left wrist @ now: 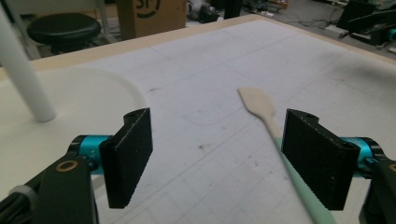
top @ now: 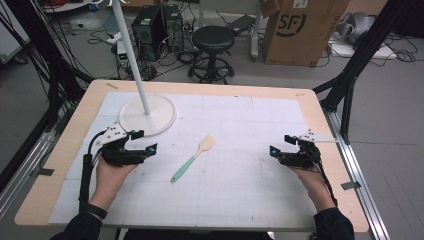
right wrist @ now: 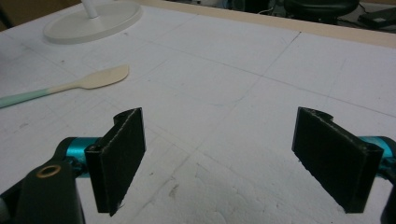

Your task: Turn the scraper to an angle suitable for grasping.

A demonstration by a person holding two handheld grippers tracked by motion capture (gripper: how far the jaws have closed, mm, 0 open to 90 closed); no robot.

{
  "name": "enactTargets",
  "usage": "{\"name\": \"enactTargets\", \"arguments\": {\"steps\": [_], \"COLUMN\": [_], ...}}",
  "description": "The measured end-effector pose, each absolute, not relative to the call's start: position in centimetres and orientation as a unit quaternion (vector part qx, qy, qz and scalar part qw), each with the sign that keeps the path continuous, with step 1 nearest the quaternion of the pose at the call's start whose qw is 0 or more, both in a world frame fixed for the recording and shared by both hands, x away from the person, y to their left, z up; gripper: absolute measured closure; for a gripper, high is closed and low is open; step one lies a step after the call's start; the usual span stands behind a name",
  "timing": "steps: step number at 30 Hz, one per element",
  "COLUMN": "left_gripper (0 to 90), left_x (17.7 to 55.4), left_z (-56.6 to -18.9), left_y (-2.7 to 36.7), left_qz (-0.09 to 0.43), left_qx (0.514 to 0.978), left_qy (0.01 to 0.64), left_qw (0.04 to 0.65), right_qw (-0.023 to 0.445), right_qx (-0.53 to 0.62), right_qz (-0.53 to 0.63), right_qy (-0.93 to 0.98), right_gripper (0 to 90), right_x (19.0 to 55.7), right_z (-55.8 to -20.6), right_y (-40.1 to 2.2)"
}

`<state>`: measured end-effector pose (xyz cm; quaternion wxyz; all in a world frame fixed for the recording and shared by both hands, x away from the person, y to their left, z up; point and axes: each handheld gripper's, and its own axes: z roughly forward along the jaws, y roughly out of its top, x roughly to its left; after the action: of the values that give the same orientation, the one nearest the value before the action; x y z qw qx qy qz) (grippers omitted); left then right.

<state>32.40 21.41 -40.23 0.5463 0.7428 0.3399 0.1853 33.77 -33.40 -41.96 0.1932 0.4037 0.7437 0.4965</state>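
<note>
A spatula [top: 192,157] with a pale wooden blade and a mint-green handle lies slantwise near the middle of the white mat. My left gripper [top: 145,141] hovers to its left, open, with nothing between its pads. In the left gripper view the spatula [left wrist: 259,105] lies ahead and to the right, and its handle runs behind the right jaw of the open gripper [left wrist: 217,140]. My right gripper [top: 281,144] rests low at the mat's right side, open and empty. In the right gripper view the spatula [right wrist: 100,79] lies far off to the left of the gripper [right wrist: 219,140].
A white lamp stand with a round base [top: 147,115] and a slanting pole [top: 131,50] stands at the mat's back left, close behind my left gripper. The wooden table [top: 65,145] rims the mat. Beyond it stand a black stool [top: 213,40] and a cardboard box [top: 300,27].
</note>
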Motion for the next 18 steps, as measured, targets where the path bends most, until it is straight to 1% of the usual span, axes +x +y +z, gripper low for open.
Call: {"name": "enactTargets", "arguments": {"steps": [3,4,5,8,9,10,13,16,18], "left_gripper": [26.9,27.2,27.7,29.4,30.0,31.1,31.7,35.9,39.0], "left_x": [32.7,32.9,32.9,33.1,33.3,33.3,33.5,33.8,33.9], "left_z": [-40.3,-40.4,-40.4,-40.7,-40.9,-40.9,-41.4,-41.9,-42.1], "left_y": [19.8,18.6,18.6,16.8,15.6,15.6,14.0,12.2,11.8], "left_qz": [0.173,0.163,0.163,0.151,0.147,0.147,0.140,0.140,0.140], "left_qx": [0.751,0.759,0.759,0.768,0.775,0.775,0.780,0.791,0.793], "left_qy": [0.334,0.328,0.328,0.320,0.315,0.315,0.310,0.311,0.314], "left_qw": [0.542,0.539,0.539,0.534,0.528,0.528,0.524,0.508,0.502], "right_qw": [0.192,0.191,0.191,0.191,0.190,0.190,0.190,0.190,0.189], "right_qx": [0.405,0.405,0.405,0.405,0.405,0.405,0.405,0.404,0.405], "right_qz": [0.497,0.497,0.497,0.496,0.496,0.496,0.496,0.496,0.496], "right_qy": [0.744,0.743,0.743,0.744,0.744,0.744,0.744,0.745,0.745], "right_gripper": [16.7,16.7,16.7,16.7,16.7,16.7,16.7,16.7,16.7], "right_x": [33.8,33.8,33.8,33.8,33.8,33.8,33.8,33.9,33.8], "right_z": [-42.0,-42.0,-42.0,-42.0,-42.0,-42.0,-42.0,-42.1,-42.1], "right_y": [-33.4,-33.4,-33.4,-33.4,-33.4,-33.4,-33.4,-33.4,-33.4]}}
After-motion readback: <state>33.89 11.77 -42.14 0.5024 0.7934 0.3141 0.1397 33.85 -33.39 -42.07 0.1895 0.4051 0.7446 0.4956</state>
